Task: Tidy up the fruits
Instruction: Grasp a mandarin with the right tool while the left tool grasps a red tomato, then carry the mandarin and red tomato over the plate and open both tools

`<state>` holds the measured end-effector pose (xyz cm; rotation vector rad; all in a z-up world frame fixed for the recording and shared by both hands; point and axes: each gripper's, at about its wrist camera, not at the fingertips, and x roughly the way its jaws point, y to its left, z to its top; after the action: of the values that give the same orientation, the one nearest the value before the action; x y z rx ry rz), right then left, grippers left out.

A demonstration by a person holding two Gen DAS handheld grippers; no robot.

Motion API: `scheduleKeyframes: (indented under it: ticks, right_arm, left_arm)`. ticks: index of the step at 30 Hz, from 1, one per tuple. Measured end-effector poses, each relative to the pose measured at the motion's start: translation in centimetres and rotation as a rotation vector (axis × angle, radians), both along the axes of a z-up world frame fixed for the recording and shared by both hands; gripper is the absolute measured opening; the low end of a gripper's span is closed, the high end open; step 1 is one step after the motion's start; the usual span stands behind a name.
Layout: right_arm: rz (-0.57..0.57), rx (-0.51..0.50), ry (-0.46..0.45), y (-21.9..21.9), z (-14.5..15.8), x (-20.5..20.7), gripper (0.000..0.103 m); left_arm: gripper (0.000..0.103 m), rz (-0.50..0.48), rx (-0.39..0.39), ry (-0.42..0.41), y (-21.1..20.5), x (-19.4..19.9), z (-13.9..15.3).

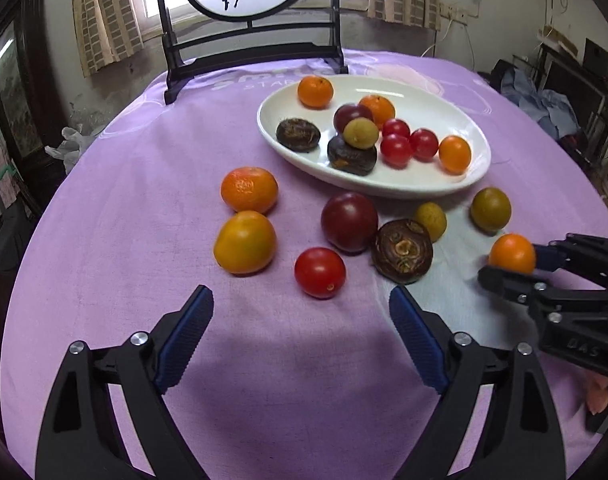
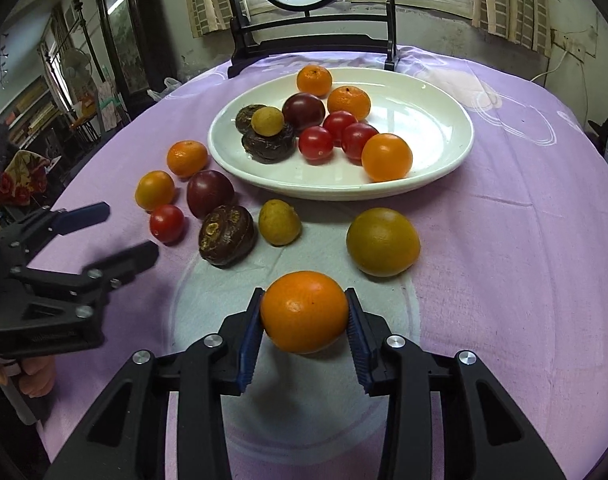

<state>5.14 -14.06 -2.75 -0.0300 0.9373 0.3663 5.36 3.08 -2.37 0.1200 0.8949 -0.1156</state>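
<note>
Right claw (image 2: 304, 316) clamps orange fruit (image 2: 304, 312); left claw (image 1: 302, 312) agape.

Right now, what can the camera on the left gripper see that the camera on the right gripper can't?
Only the left wrist view shows the left gripper head-on, its jaws open and empty above the cloth.

Only the right wrist view shows both pads of the right gripper pressing the orange tomato.

Both show the white plate of fruit, the red tomato and the purple tablecloth.
</note>
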Motion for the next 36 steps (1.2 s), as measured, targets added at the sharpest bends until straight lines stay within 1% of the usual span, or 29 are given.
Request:
scheduleKeyframes:
  ticks: [2,4,5,7,9,11,12,13,14,17,21,25,28,30,33,36]
  right_arm:
    - [0.009,0.012,-0.006,-0.1,0.2,-0.2,0.040]
    - [0.019,0.022,-0.010,-0.1,0.4,-0.5,0.040]
    - [0.022,0.024,-0.010,-0.1,0.5,-0.5,0.040]
    - [0.023,0.028,-0.010,-0.1,0.6,-0.5,0.040]
    - [0.024,0.030,-0.012,-0.2,0.7,-0.6,0.040]
    - [0.025,0.029,-0.014,-0.3,0.7,-0.6,0.040]
    - [0.025,0.028,-0.015,-0.3,0.7,-0.6,0.040]
    - [0.024,0.028,-0.015,-0.3,0.8,-0.6,0.040]
    - [0.023,0.028,-0.016,-0.3,0.7,-0.6,0.040]
    - [0.017,0.029,-0.019,-0.4,0.8,-0.5,0.040]
    - [0.000,0.029,-0.041,-0.8,1.5,-0.7,0.040]
    - [-0.015,0.017,-0.078,-1.1,2.8,-0.5,0.040]
    - [-0.008,-0.014,-0.118,-1.0,4.0,0.0,0.040]
    - [-0.009,-0.035,-0.143,-1.0,4.6,0.6,0.040]
    - [-0.022,-0.051,-0.166,-1.2,5.2,2.1,0.040]
    - [-0.041,-0.067,-0.178,-1.4,5.3,3.9,0.040]
  left_arm:
    - [0.073,0.003,-0.001,0.015,-0.1,0.4,-0.2]
    - [0.071,0.003,-0.001,0.043,-0.4,1.1,-0.5]
    - [0.067,0.000,0.004,0.050,-0.6,1.4,-0.7]
    - [0.064,-0.015,0.018,0.058,-1.4,2.0,-1.0]
    - [0.047,-0.026,0.023,0.062,-2.0,2.7,-1.3]
    - [0.041,-0.014,0.010,0.078,-2.2,3.5,-1.7]
    - [0.037,-0.007,0.001,0.073,-2.2,3.7,-1.7]
    - [0.034,-0.004,0.006,0.066,-2.2,3.7,-1.6]
    - [0.029,-0.007,0.013,0.058,-2.2,3.6,-1.5]
    - [0.029,-0.024,-0.001,0.046,-2.2,2.9,-0.5]
    - [0.029,-0.048,-0.016,-0.009,-2.5,1.9,1.6]
    - [0.029,-0.083,-0.027,-0.064,-3.2,1.9,4.1]
    - [0.029,-0.098,-0.035,-0.091,-4.1,2.7,5.4]
    - [0.029,-0.098,-0.051,-0.091,-4.7,3.7,5.9]
    - [0.029,-0.082,-0.059,-0.083,-5.7,5.5,6.0]
    - [0.029,-0.066,-0.061,-0.061,-6.6,7.4,5.4]
